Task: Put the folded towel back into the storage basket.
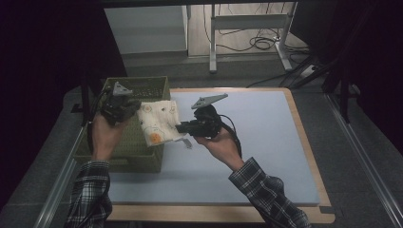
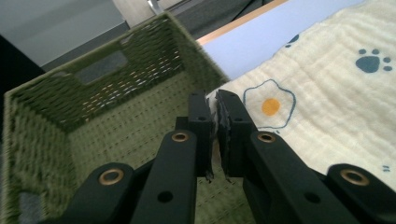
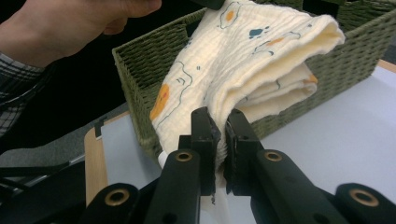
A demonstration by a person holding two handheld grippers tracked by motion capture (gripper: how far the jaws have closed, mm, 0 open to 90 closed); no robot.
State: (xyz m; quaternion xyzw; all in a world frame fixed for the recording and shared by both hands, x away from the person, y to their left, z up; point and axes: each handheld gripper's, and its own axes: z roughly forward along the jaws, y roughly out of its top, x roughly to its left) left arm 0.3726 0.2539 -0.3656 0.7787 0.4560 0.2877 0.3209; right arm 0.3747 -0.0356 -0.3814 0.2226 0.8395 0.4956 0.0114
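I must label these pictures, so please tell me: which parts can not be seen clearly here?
- Basket floor: high view, hidden by the cloth and left claw.
- Cloth's pinched edges: both gripper views, hidden between shut jaws.
- Cloth's far end: left gripper view, cut by the frame edge.
- Right claw tips: high view, too small.

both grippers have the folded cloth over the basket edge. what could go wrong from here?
1. The left gripper pinches only a thin edge of the cloth, so that edge may slip out and the fold open.
2. The cloth hangs across the near wall of the green basket, partly outside it. Released now, it would likely drape over the rim or slide onto the table.
3. The right gripper sits low beside the basket wall, so it could snag the weave or shove the basket.
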